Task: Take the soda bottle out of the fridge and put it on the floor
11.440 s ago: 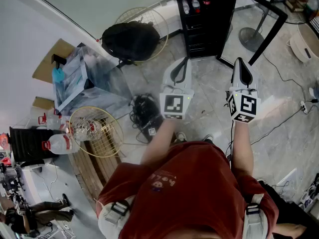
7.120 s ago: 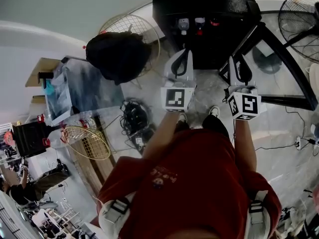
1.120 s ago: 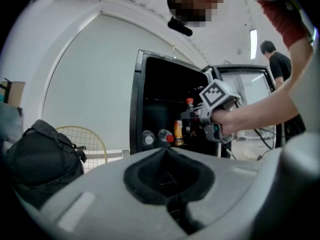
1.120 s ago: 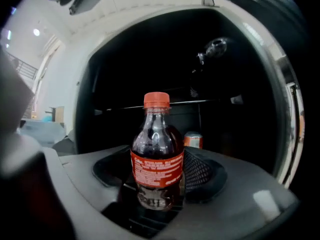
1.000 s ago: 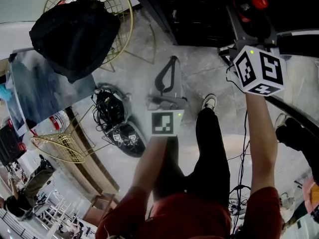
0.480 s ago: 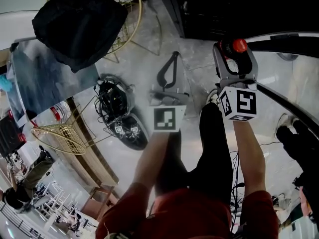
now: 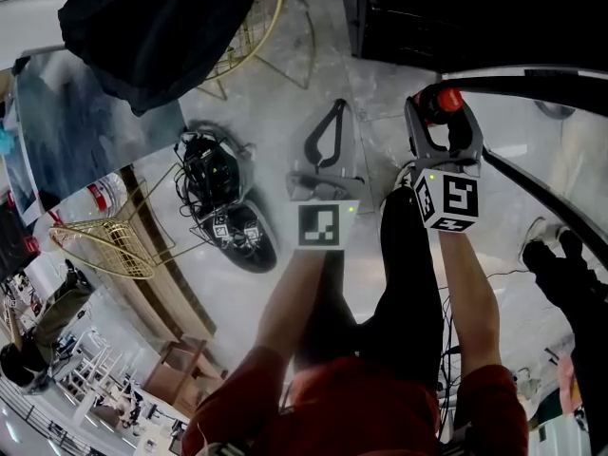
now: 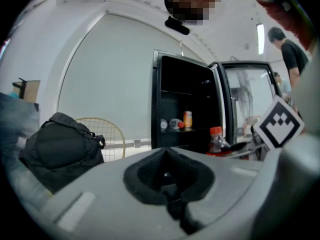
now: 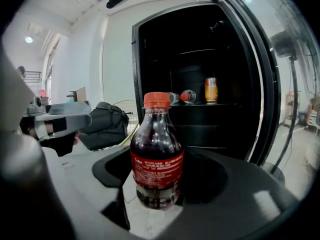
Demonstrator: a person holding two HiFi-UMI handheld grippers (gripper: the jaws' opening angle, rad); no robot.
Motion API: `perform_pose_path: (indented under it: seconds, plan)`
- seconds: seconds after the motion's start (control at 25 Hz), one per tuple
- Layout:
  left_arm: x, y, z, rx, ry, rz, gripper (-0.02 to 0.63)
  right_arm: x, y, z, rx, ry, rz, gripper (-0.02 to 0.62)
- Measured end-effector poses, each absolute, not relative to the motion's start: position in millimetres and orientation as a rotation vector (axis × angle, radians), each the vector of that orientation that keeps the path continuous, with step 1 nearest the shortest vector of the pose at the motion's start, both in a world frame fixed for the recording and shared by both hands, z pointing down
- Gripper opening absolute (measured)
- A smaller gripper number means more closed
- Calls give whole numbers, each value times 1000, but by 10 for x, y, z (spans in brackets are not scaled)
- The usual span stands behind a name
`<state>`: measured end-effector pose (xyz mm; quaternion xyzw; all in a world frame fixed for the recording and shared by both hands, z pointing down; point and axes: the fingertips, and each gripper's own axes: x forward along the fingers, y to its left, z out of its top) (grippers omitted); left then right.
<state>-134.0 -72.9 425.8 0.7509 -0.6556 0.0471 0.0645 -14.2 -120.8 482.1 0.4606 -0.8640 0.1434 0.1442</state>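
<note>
Now, Coke-labelled soda bottle (image 9: pixel 157 151) between jaws

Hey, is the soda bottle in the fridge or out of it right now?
Out. The soda bottle sits upright, clamped in the right gripper, in front of the open fridge, clear of its shelves.

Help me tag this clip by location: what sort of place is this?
Likely an indoor workroom or office space, not a home kitchen: a black glass-door fridge stands open on a stone floor, tangled cables lie loose, a black backpack sits on a wire chair.
</note>
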Motion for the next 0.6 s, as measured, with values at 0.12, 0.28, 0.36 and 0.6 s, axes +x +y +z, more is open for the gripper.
perform_pose_path:
  seconds: [0.12, 0.28, 0.36, 0.6]
  plan:
    - [-1489, -632, 4339, 2236, -2001, 141, 0, -315, -1099, 4930, 1273, -2495, 407, 301]
    - [-1731, -464, 4507, 2175, -2043, 139, 0, -541, -937, 5142, 1205, -2501, 410, 301]
    - [-1855, -371, 4642, 2149, -2059, 141, 0, -641, -858, 5293, 1184, -2498, 414, 301]
    - [-2180, -175, 5185, 2128, -2070, 206, 0, -957, -693, 5879, 1144, -2496, 431, 301]
